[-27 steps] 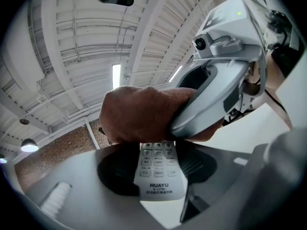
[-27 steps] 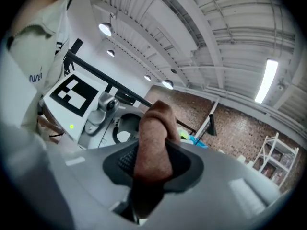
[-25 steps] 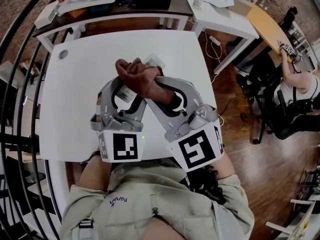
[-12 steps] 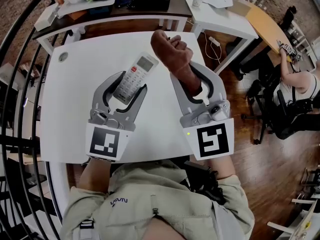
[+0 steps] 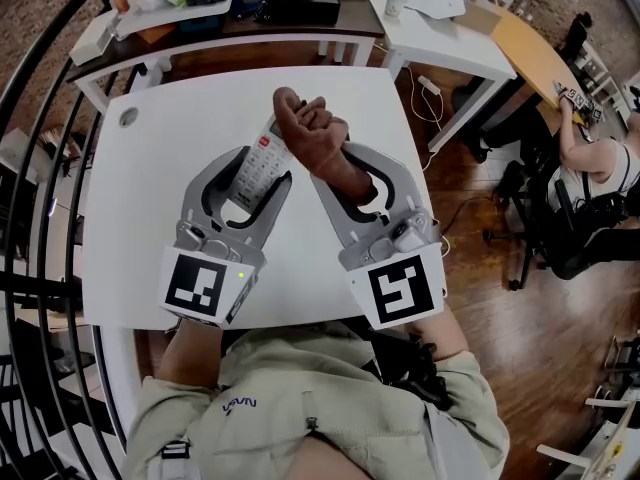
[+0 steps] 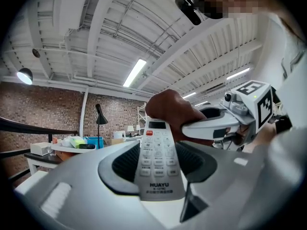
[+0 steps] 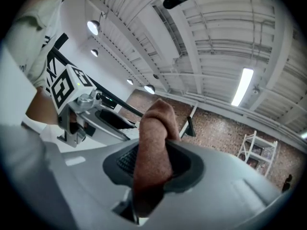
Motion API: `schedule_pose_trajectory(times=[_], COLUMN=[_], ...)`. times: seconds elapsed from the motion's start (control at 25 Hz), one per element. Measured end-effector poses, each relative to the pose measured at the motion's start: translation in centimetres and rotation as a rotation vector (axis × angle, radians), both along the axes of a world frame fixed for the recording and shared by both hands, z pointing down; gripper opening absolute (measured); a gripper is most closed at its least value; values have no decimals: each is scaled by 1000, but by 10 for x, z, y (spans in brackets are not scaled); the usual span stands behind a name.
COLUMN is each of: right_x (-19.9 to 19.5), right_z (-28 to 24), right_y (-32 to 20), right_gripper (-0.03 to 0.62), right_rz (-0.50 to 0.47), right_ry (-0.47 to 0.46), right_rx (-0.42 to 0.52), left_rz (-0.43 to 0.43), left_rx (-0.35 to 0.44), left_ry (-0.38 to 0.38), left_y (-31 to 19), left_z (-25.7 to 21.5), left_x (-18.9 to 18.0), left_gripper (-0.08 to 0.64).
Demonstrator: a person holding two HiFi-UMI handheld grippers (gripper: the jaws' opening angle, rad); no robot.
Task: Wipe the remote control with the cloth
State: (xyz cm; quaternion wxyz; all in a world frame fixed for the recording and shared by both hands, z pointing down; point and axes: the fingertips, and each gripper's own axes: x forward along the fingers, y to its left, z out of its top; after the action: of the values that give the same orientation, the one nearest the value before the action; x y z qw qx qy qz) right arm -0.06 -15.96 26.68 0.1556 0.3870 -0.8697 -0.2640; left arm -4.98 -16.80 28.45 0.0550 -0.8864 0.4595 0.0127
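Observation:
A white remote control (image 5: 255, 171), with a red button near its far end, sits between the jaws of my left gripper (image 5: 258, 170), held above the white table (image 5: 140, 198). In the left gripper view the remote (image 6: 156, 162) lies keys up and the pads press on its sides. A bunched brown cloth (image 5: 318, 140) is clamped in my right gripper (image 5: 338, 168) and rests against the remote's far end, hiding its tip. The cloth (image 7: 153, 147) fills the right jaws in the right gripper view. The two grippers angle toward each other.
Behind the table stands a dark desk (image 5: 250, 20) with trays and boxes on it, and a white desk (image 5: 450, 28) to its right. Black railing (image 5: 30, 218) runs along the left. A seated person (image 5: 590, 178) is at the far right, on the wooden floor.
One second ago the cloth covered the remote. It then swung away to the far right, baring the keys. Now it is back on the remote's far end; the left gripper has rolled.

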Motion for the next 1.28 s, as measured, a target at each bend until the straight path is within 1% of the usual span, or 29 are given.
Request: schedule_pose_trajectory(times=[0.16, 0.24, 0.32, 0.44, 0.48, 0.56, 0.68, 0.8, 0.88, 1.0, 1.28], right_x=[-13, -21, -27, -27, -25, -20, -6, 12, 20, 23, 12], right_z=[11, 15, 16, 12, 9, 0, -15, -21, -21, -21, -21], right_y=[10, 16, 20, 21, 21, 19, 12, 1, -6, -10, -5], right_gripper=[106, 106, 106, 106, 106, 106, 106, 106, 106, 106, 106], right_rz=[-56, -93, -127, -154, -153, -134, -76, -20, 4, 9, -41], right_ry=[11, 6, -10, -49, -72, -146, -265, -337, -362, -373, -361], right_rx=[-33, -49, -58, -74, -76, -66, -36, -36, -44, -46, -35], left_rz=[3, 11, 16, 26, 29, 34, 34, 39, 43, 51, 88], left_rx=[-2, 14, 22, 10, 5, 3, 12, 23, 29, 34, 28], left_ry=[31, 23, 30, 76, 93, 121, 151, 173, 184, 198, 231], left_y=[1, 1, 0, 1, 1, 2, 4, 7, 8, 10, 14], left_z=[-1, 1, 2, 0, -2, -4, -8, -11, -13, -16, -21], left_x=[-5, -11, -15, -17, -18, -21, -24, -25, -25, -26, -22], left_gripper=[241, 241, 241, 241, 241, 241, 241, 241, 241, 241, 241])
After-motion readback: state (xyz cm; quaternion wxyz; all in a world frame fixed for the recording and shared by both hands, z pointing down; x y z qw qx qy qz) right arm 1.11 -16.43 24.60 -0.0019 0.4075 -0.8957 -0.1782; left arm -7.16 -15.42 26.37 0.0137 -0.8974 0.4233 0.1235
